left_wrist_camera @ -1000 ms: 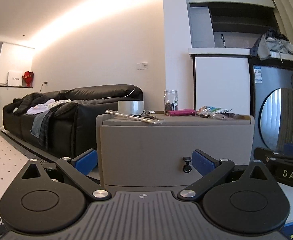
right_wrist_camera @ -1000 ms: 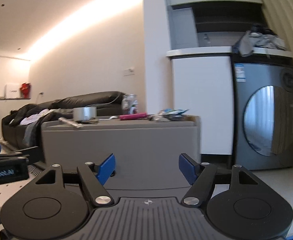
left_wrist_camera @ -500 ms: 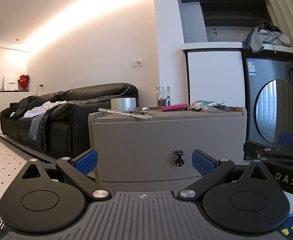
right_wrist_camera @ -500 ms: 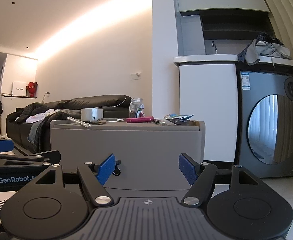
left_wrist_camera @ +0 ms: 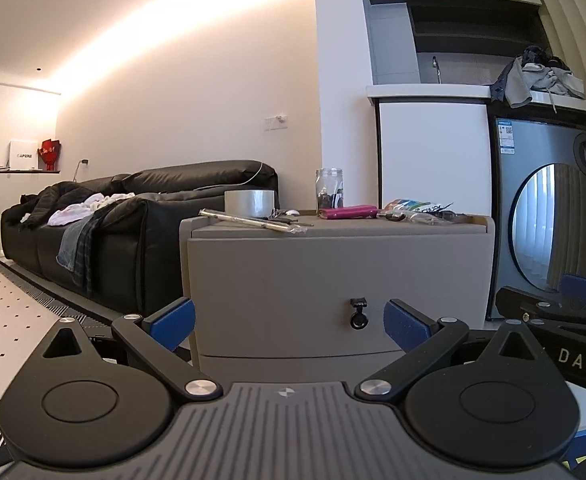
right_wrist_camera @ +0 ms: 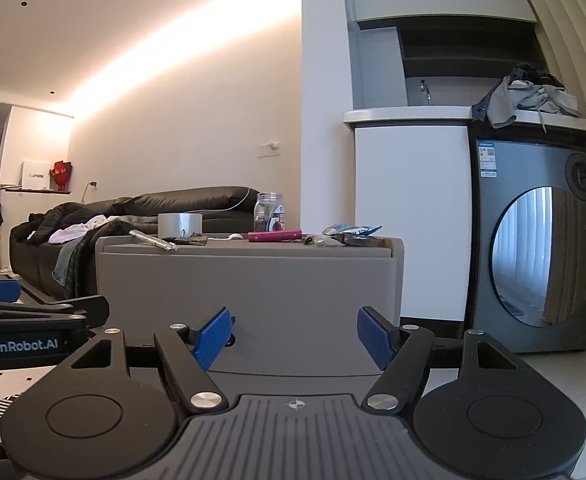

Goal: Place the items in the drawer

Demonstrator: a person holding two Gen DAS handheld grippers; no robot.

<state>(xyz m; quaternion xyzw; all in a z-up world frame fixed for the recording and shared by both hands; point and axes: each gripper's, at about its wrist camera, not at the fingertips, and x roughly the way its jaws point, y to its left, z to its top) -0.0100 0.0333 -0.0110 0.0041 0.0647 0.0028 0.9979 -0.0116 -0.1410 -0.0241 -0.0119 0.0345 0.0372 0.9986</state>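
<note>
Left wrist view: left gripper spread wide, nothing between the blue pads, low in front of a grey cabinet. Drawer front closed, small black ring handle between the fingertips in frame but apart from them. On the cabinet top: tape roll, long silver wrapped stick overhanging the front edge, glass jar, pink case, colourful packets at the right. Black sofa with clothes to the left, washing machine to the right, clothes heap on the counter above it. Right gripper body at the right edge reads "DAS". Right wrist view: right gripper also wide apart, empty, facing the same cabinet; its left pad covers most of the handle. Tape roll, jar, pink case, packets on top. Left gripper body at the left reads "GenRobot.AI". White box on a far shelf has writing too small to read.
</note>
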